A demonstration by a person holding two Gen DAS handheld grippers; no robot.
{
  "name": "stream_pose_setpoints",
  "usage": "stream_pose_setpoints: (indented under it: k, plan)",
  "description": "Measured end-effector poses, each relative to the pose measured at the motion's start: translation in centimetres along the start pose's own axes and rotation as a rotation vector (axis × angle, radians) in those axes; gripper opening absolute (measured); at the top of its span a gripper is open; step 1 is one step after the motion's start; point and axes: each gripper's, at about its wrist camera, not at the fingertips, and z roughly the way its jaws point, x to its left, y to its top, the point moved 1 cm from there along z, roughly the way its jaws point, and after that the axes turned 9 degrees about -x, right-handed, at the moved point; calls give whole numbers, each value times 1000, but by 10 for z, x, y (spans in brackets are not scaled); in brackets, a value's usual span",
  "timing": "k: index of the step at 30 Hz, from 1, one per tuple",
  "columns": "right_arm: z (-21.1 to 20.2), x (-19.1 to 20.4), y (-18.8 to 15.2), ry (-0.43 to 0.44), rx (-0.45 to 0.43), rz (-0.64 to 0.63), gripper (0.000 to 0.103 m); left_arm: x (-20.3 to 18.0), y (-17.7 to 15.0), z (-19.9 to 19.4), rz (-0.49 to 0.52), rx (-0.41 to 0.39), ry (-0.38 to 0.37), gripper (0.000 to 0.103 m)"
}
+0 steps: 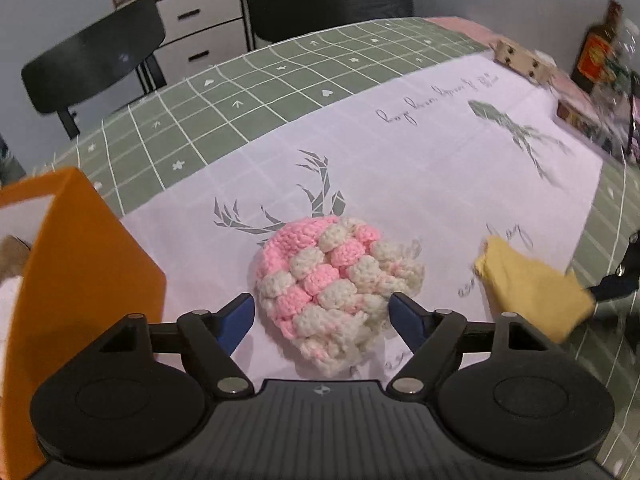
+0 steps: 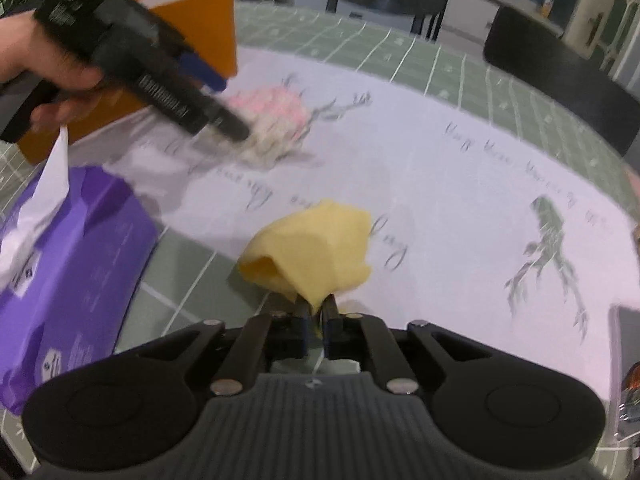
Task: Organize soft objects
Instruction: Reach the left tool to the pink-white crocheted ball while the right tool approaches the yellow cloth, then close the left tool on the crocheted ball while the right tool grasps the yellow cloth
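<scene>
A pink and white crocheted ball [image 1: 338, 286] lies on the white deer-print cloth [image 1: 420, 168]. My left gripper [image 1: 322, 318] is open, its blue-padded fingers on either side of the ball's near part. It also shows in the right wrist view [image 2: 224, 118], blurred, over the ball [image 2: 276, 120]. My right gripper [image 2: 316, 312] is shut on a yellow cloth [image 2: 316, 248], held above the table's near edge. The yellow cloth also shows in the left wrist view [image 1: 528, 288], at the right.
An orange box [image 1: 80, 292] stands open at the left, also in the right wrist view [image 2: 200, 24]. A purple tissue pack [image 2: 68, 264] lies near left. Black chairs [image 1: 328, 0] stand behind the green checked table [image 1: 248, 92]. A bottle and clutter [image 1: 600, 60] are at the far right.
</scene>
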Motion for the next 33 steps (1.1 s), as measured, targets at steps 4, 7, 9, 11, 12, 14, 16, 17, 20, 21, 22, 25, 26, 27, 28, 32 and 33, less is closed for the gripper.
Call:
stream_pose_setpoints:
  k: [4, 7, 9, 11, 12, 14, 16, 17, 20, 21, 22, 25, 26, 27, 28, 32, 33]
  plan:
    - [-2, -2, -1, 26, -40, 46, 68, 4, 3, 7, -78, -5, -27, 91]
    - [-1, -6, 1, 39, -92, 101, 79, 2, 6, 12, -112, -10, -36, 92]
    - [5, -5, -1, 30, -106, 120, 79, -1, 8, 14, -125, -17, -31, 92]
    - [14, -2, -4, 31, -97, 135, 79, -5, 10, 17, -138, -23, -27, 92]
    - [18, -1, -6, 30, -93, 137, 79, -7, 11, 19, -141, -25, -25, 93]
    - [20, 3, -9, 17, -109, 131, 80, -11, 12, 23, -129, -26, -11, 94]
    - [20, 5, -9, 8, -121, 125, 80, -17, 12, 27, -79, -26, 11, 95]
    - [20, 5, -10, 7, -128, 130, 80, -20, 12, 28, -54, -23, 18, 95]
    - [19, 7, -11, -4, -145, 117, 66, -25, 12, 30, -14, -24, 21, 90]
    - [18, 8, -10, -11, -150, 107, 59, -24, 12, 30, -12, -23, 18, 86]
    - [17, 8, -10, -11, -154, 106, 50, -24, 12, 31, -11, -21, 20, 83]
    - [14, 7, -9, -1, -160, 118, 29, -23, 11, 30, 1, -23, 15, 77]
    - [12, 8, -10, 3, -159, 118, 25, -23, 10, 30, 3, -25, 17, 75]
    - [10, 8, -10, 8, -159, 118, 19, -23, 10, 29, 8, -26, 17, 71]
    - [9, 8, -11, 12, -158, 119, 17, -24, 10, 28, 16, -27, 17, 67]
    - [10, 9, -11, 22, -156, 115, 14, -27, 10, 23, 38, -29, 17, 57]
    - [10, 9, -11, 24, -155, 113, 13, -27, 10, 21, 39, -31, 14, 54]
